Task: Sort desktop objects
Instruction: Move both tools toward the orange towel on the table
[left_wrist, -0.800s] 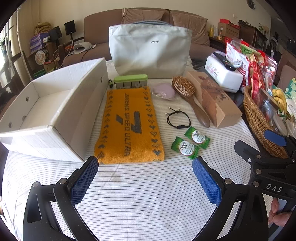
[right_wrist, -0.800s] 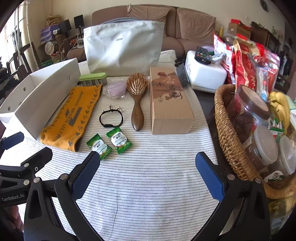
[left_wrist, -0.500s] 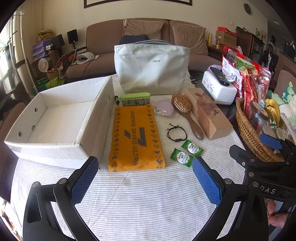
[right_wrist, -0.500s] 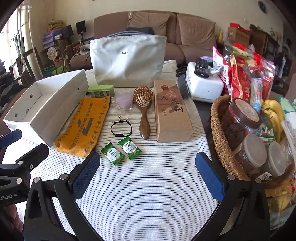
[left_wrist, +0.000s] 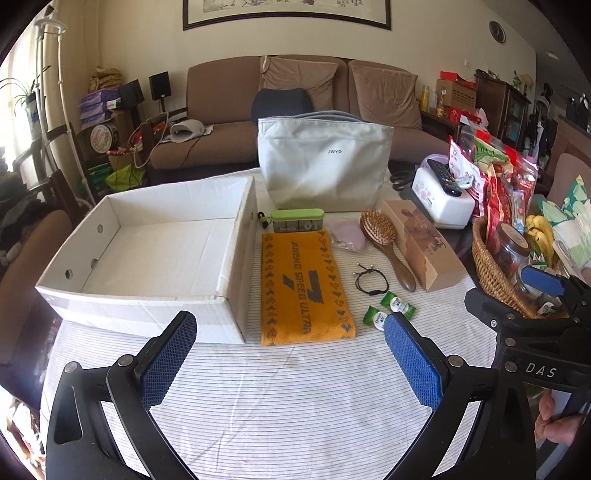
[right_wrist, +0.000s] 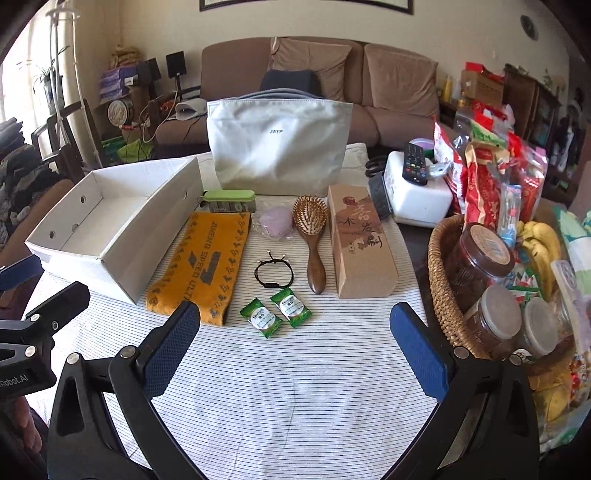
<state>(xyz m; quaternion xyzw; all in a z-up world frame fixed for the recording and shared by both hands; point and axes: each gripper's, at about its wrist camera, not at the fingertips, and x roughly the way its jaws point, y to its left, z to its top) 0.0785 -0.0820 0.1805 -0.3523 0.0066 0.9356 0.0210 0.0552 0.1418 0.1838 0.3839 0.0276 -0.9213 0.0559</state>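
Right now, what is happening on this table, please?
A person holds a gripper in each hand above a striped tablecloth. The left gripper and the right gripper are both open and hold nothing. The items to sort lie untouched: an orange towel, a wooden hairbrush, a black bracelet, two green packets and a brown carton. The white box beside the towel has nothing in it.

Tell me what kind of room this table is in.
Most likely a lived-in home living room: a brown sofa with cushions stands behind the cloth-covered table, a framed picture hangs above it, and a wicker basket of jars and snacks sits at the table's edge.
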